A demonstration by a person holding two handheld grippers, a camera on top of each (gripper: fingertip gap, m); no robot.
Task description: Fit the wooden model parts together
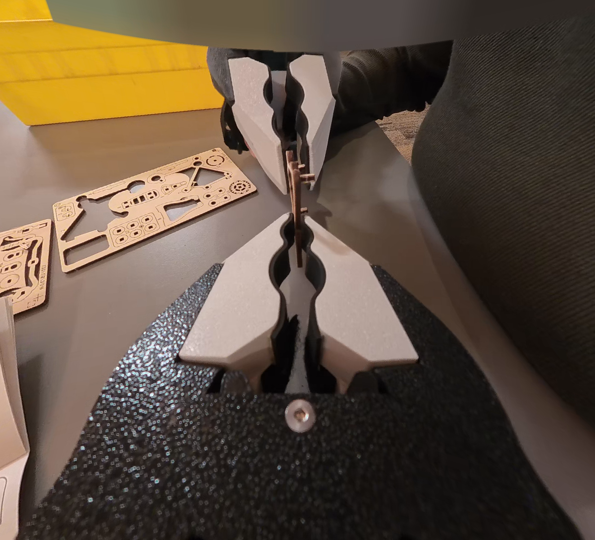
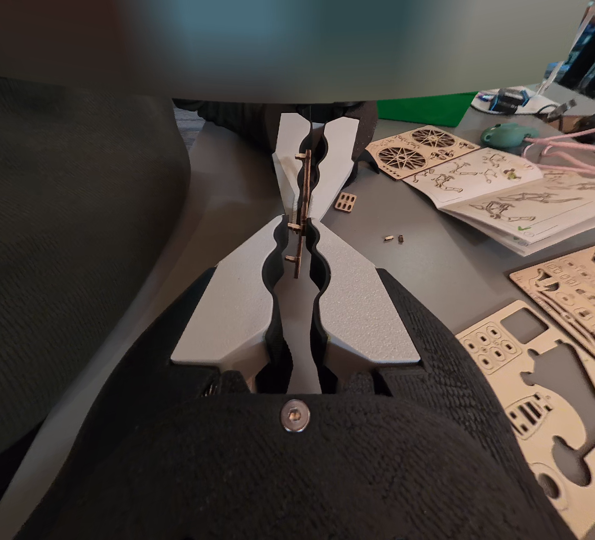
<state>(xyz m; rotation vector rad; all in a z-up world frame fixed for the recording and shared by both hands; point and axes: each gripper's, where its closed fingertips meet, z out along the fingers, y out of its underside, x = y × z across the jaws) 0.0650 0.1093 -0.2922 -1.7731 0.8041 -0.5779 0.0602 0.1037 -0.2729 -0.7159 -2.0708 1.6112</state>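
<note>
Both grippers, left (image 1: pixel 295 218) and right (image 2: pixel 297 222), clamp the wooden strip (image 1: pixel 297 199); only the right view shows the booklet (image 2: pixel 502 196) beyond it.

wood part (image 1: pixel 296 202) btwn both grippers, tip to tip | cut sheets (image 1: pixel 154 209) on table (image 1: pixel 128 299) left

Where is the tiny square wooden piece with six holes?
In the right wrist view, the square piece lies flat on the grey table, just right of the far tongs, near the booklet.
</note>
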